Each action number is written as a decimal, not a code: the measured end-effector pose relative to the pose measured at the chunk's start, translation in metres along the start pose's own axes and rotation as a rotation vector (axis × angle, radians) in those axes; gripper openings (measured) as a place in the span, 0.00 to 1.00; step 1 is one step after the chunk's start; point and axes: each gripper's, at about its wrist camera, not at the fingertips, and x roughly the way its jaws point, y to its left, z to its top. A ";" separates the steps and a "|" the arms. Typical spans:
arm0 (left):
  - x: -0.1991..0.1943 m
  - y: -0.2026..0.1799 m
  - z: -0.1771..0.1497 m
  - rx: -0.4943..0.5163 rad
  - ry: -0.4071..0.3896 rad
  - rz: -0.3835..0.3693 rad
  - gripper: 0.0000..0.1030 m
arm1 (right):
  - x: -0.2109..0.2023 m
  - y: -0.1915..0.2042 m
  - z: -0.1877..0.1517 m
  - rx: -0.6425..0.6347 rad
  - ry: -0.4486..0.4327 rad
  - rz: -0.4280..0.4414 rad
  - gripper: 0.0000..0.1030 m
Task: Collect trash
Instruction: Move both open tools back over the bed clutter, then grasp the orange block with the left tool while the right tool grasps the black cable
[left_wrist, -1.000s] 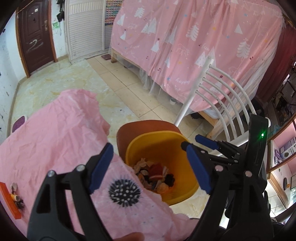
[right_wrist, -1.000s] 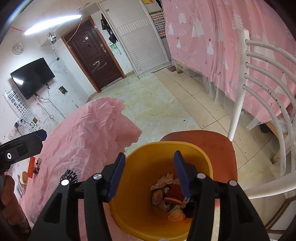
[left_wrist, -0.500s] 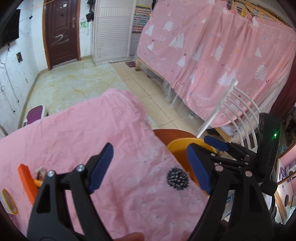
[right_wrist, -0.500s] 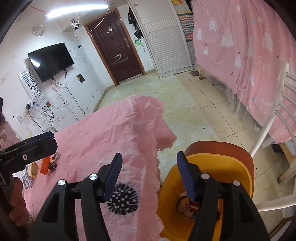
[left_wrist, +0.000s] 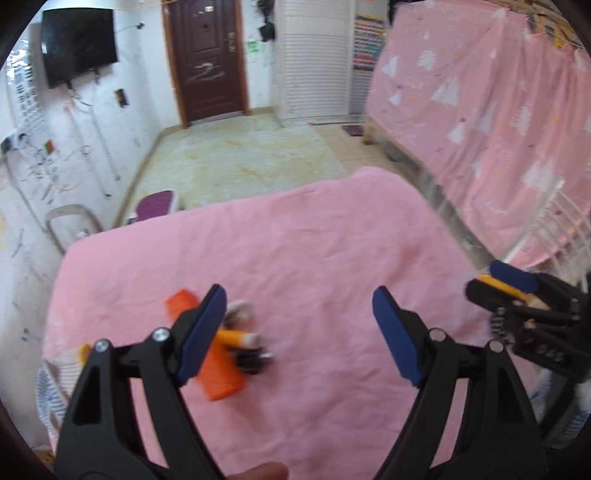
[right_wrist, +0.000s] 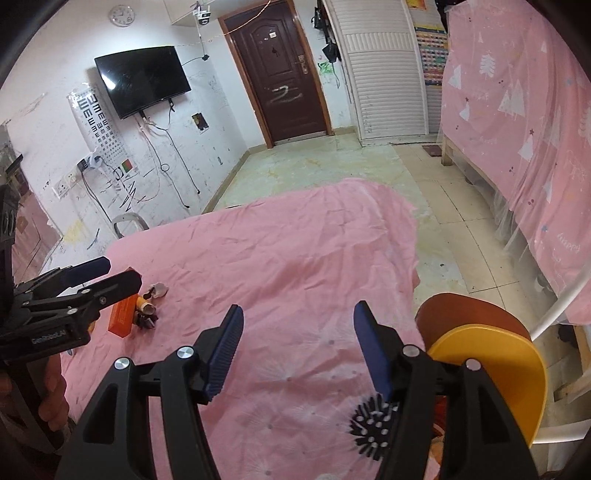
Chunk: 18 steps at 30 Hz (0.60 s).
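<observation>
A: Where was the trash?
B: On the pink cloth (right_wrist: 295, 258), left of frame: orange box (right_wrist: 122, 317), then small scraps (right_wrist: 147, 314). Bin (right_wrist: 517, 369) lower right.
A: Grippers?
B: Left gripper (left_wrist: 295, 332) gaped empty; right gripper (right_wrist: 295, 332) apart, empty. Best to straddle one scrap squarely before closing.

1. The left wrist view looks forward and down along the left claw (left_wrist: 299, 332), close above the pink-covered worktop (left_wrist: 314, 236), facing the door (left_wrist: 207, 55) and TV (left_wrist: 79, 44) at the far wall.
2. The right wrist view looks forward and down along the right claw (right_wrist: 299, 347) from farther right, above the worktop's right part (right_wrist: 295, 251), with the yellow bin (right_wrist: 517, 380) at its lower right.
3. Both views share the worktop, the orange box (left_wrist: 218, 373) (right_wrist: 123, 315) with litter (left_wrist: 243, 339) (right_wrist: 149, 306) beside it, door, TV and pink curtain (left_wrist: 480, 110).
4. Each view catches the other claw at its edge: the right claw at the left view's right side (left_wrist: 509, 284), the left claw at the right view's left side (right_wrist: 96, 277).
5. The left view is blurred.
</observation>
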 end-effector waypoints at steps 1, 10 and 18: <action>0.001 0.007 -0.001 -0.011 0.007 0.011 0.76 | 0.003 0.003 0.001 -0.009 0.005 0.004 0.51; 0.011 0.060 -0.013 -0.120 0.060 0.023 0.69 | 0.026 0.056 0.009 -0.096 0.045 0.043 0.51; 0.034 0.074 -0.018 -0.177 0.137 -0.061 0.62 | 0.040 0.083 0.009 -0.140 0.075 0.054 0.51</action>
